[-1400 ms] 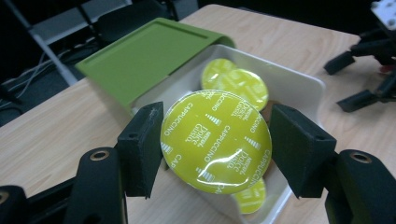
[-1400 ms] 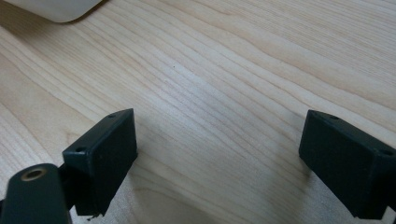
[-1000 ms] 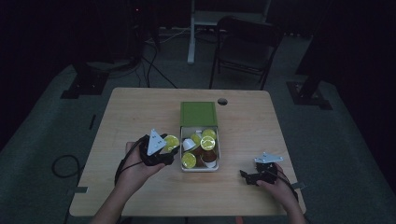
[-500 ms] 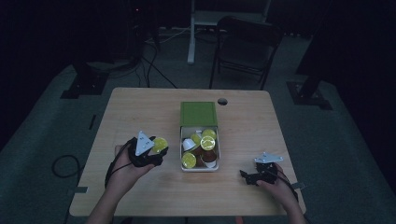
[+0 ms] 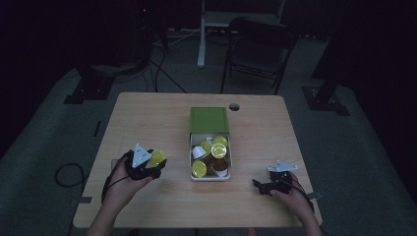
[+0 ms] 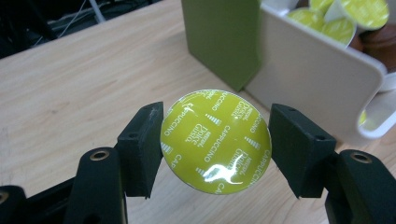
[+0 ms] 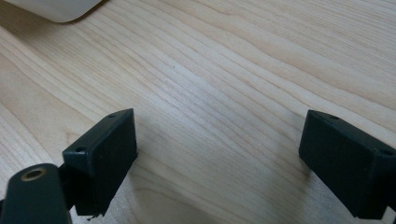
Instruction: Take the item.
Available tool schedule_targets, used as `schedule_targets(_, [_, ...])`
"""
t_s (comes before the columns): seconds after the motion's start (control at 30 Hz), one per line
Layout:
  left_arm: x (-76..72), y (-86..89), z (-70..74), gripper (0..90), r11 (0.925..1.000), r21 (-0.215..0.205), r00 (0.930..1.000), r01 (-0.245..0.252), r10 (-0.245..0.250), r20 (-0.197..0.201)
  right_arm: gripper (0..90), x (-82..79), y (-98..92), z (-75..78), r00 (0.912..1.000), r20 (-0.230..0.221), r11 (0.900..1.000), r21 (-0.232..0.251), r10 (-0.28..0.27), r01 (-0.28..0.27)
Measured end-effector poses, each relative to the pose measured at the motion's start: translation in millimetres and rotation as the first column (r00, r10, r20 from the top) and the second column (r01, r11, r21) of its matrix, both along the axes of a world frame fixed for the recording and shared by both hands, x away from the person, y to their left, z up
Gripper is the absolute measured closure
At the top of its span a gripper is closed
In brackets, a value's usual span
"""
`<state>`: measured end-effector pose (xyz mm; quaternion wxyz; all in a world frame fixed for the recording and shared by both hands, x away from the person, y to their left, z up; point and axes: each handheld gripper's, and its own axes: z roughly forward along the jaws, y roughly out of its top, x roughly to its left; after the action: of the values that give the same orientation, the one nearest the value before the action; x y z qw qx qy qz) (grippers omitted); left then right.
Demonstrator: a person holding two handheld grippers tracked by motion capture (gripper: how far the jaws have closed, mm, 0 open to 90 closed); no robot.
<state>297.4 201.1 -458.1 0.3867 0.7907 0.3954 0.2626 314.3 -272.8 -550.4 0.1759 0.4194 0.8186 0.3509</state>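
My left gripper (image 6: 215, 147) is shut on a coffee capsule (image 6: 215, 141) with a lime-green foil lid printed "CAPPUCCINO"; both black pads press its rim. In the high view that left gripper (image 5: 153, 164) holds the capsule (image 5: 157, 158) low over the table, left of the white tray (image 5: 193, 169). The tray holds several capsules (image 5: 219, 150), green-lidded, white and brown. A green box (image 5: 209, 119) stands at the tray's far end. My right gripper (image 7: 217, 154) stands open over bare wood, nothing between its jaws. From above, the right gripper (image 5: 263, 186) rests near the table's front right.
The wooden table (image 5: 147, 118) has a round cable hole (image 5: 234, 106) behind the green box. A dark chair (image 5: 258, 49) stands beyond the far edge. Cables (image 5: 64, 172) lie on the floor at the left. The tray's corner (image 7: 56, 9) shows in the right gripper view.
My left gripper has carried the green-lidded capsule leftward and toward the front edge, away from the tray, and lower. The right gripper has stayed put.
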Motion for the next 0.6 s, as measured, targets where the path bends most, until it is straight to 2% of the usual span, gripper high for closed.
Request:
schedule_targets(0.33, [-4.4,18.5,-19.4,38.4,0.9995,0.004,0.9991,-0.032,0.032,-0.027,10.9,-0.1,0.1,0.0,1.0,-0.001,1.0,0.001,-0.001,0.001])
schedule_targets(0.47, [-5.5,23.5,-24.4,38.3,0.9997,0.004,0.9995,-0.022,0.022,-0.021,10.8,0.0,0.1,-0.1,1.0,0.0,1.0,0.002,-0.001,0.001])
schedule_targets(0.6, [-6.3,28.7,-30.8,38.3,0.9995,0.003,0.999,-0.031,0.031,-0.031,10.9,0.0,0.1,-0.1,1.0,0.0,1.0,0.002,-0.001,0.001])
